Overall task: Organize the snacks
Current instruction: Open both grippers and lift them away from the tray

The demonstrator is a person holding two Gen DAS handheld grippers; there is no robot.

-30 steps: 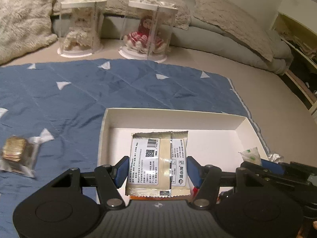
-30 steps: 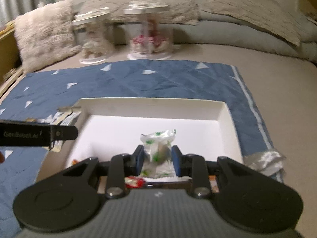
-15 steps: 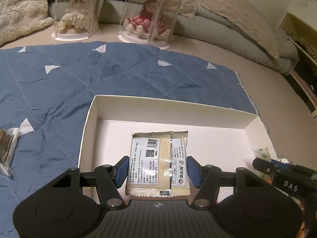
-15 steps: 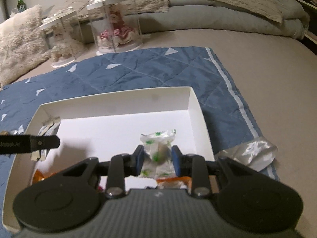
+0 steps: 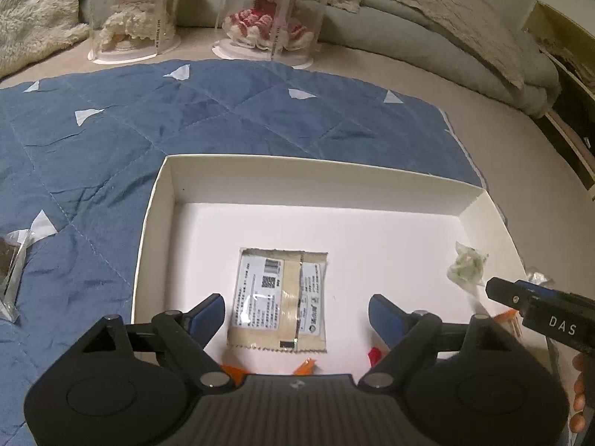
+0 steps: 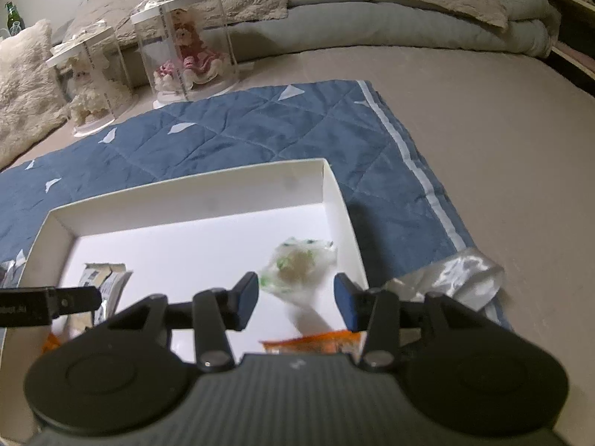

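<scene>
A white cardboard box lies on a blue quilt. My left gripper is open over the box; a beige snack packet with a white label lies between its fingers, free of them. My right gripper is open; a clear wrapped candy with green print is blurred between its fingers, inside the box near its right wall. The candy also shows in the left wrist view. Orange and red wrappers lie at the box's near edge.
The blue quilt covers the bed. A clear-wrapped brown snack lies on the quilt left of the box. A crumpled clear wrapper lies right of the box. Two clear doll cases stand behind, with pillows beyond.
Both grippers opened. The beige packet left my left gripper and now lies in the box. The green-print candy left my right gripper and drops, blurred, into the box.
</scene>
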